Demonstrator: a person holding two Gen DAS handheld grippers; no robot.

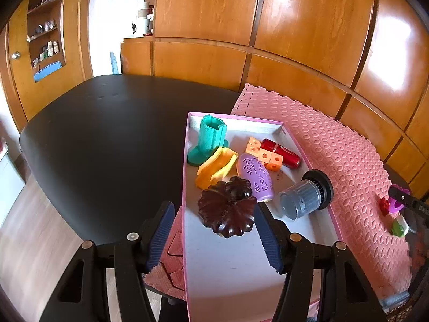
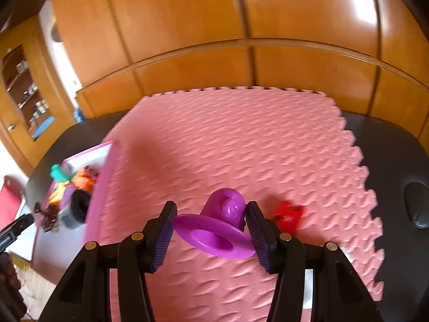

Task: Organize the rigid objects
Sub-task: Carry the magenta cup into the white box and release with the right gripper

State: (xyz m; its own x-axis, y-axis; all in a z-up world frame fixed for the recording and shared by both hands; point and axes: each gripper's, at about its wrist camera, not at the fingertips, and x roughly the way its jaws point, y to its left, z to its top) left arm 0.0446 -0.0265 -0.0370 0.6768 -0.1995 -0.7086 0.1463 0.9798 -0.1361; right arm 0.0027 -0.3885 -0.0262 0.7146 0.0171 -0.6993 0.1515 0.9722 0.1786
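While the pink foam mat (image 2: 241,139) still has loose pieces on it, I'm mid-carry: my right gripper (image 2: 211,230) is clamped on the purple bell-shaped toy (image 2: 222,222), pads on its flared rim and body, held above the mat. I judge the next move is swinging it left over the pink box (image 1: 185,187), clearing the wall, then releasing. A small red piece (image 2: 288,216) lies on the mat just right of the toy, likely the next pick.

The box sits on the mat's left edge. Inside it: a grey capped jar (image 1: 305,196) on its side, a dark brown fluted mould (image 1: 228,209), a teal boot-shaped piece (image 1: 207,139), a purple patterned oval (image 1: 257,177), a yellow-orange piece (image 1: 215,167), a red cylinder (image 1: 281,151) and orange cubes (image 1: 264,155).

My left gripper (image 1: 214,236) hangs over the box's near end, jaws parted and gripping nothing, the mould just beyond its tips.
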